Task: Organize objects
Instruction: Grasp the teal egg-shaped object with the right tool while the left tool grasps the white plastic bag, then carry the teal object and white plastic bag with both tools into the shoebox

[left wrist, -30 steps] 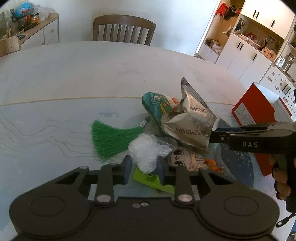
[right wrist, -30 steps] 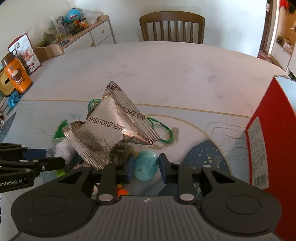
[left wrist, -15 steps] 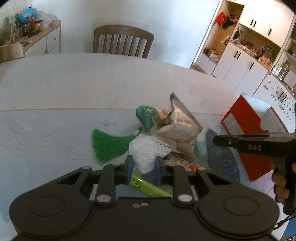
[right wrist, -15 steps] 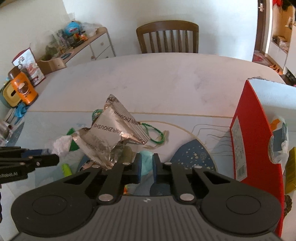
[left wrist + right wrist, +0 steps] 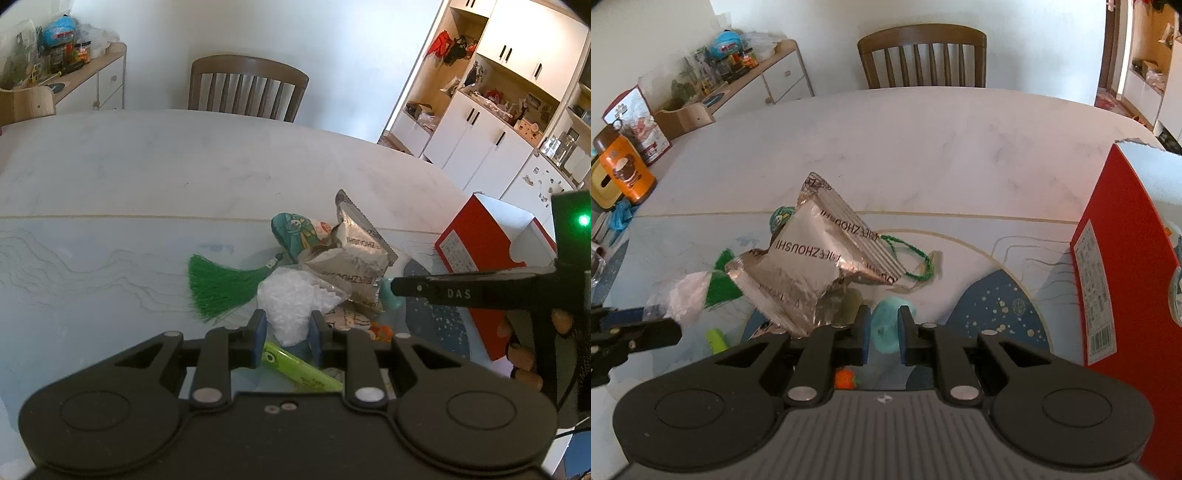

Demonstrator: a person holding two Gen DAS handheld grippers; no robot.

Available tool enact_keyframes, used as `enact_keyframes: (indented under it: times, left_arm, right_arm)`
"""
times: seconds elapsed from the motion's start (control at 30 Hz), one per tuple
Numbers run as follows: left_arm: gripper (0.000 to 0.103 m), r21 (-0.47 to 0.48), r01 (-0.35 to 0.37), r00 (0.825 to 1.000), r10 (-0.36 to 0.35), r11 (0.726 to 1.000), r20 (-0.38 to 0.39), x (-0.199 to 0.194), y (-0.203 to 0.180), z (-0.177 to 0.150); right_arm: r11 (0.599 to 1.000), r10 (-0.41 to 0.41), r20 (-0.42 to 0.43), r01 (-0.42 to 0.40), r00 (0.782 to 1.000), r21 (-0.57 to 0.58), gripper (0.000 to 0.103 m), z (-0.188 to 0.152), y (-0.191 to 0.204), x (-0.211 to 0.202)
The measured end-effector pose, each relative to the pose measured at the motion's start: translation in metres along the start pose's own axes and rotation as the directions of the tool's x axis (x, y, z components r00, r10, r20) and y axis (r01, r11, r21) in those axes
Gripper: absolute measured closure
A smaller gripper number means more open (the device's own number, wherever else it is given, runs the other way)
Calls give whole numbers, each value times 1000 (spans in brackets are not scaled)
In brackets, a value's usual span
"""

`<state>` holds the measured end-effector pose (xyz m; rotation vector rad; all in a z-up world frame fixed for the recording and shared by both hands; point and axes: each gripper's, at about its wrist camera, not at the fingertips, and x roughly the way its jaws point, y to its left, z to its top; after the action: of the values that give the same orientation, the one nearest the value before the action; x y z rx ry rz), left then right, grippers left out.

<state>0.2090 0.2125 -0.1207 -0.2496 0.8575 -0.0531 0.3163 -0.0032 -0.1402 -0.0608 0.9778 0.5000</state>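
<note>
Two tongs meet at a small heap on the counter [image 5: 147, 166]. Left tongs [image 5: 286, 328] are clenched on a clear bag of white bits [image 5: 291, 299], just above a green marker [image 5: 299, 369] and beside a green tassel [image 5: 221, 284]. Right tongs [image 5: 881, 332] grasp a teal soft object [image 5: 884, 328], tucked under the crumpled silver foil packet [image 5: 816, 266]. Off to the right stands a red box [image 5: 1108, 266].

The left gripper [image 5: 285, 326] pinches a white crinkly bag [image 5: 291, 299], with the green tassel [image 5: 221, 286] at ten o'clock and the red box [image 5: 480, 258] at two.
</note>
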Motion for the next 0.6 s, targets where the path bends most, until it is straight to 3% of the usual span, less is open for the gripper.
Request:
enact_keyframes:
  times: [0.07, 0.2, 0.53, 0.6]
  left_arm:
    - [80, 0, -1, 1000, 1, 1000, -3, 1, 2, 0]
    - [80, -6, 0, 1000, 0, 1000, -5, 4, 6, 1]
    - [80, -24, 2, 1000, -2, 1000, -12, 9, 12, 2]
    - [80, -25, 4, 1000, -4, 1000, -13, 10, 12, 2]
  right_arm:
    - [1000, -7, -6, 7, 1000, 4, 82, 2, -1, 5]
    - [1000, -26, -12, 26, 1000, -1, 55, 4, 1, 13]
    - [999, -16, -35, 18, 999, 43, 55, 3, -4, 20]
    - [998, 3, -41, 0, 999, 71, 60, 3, -8, 20]
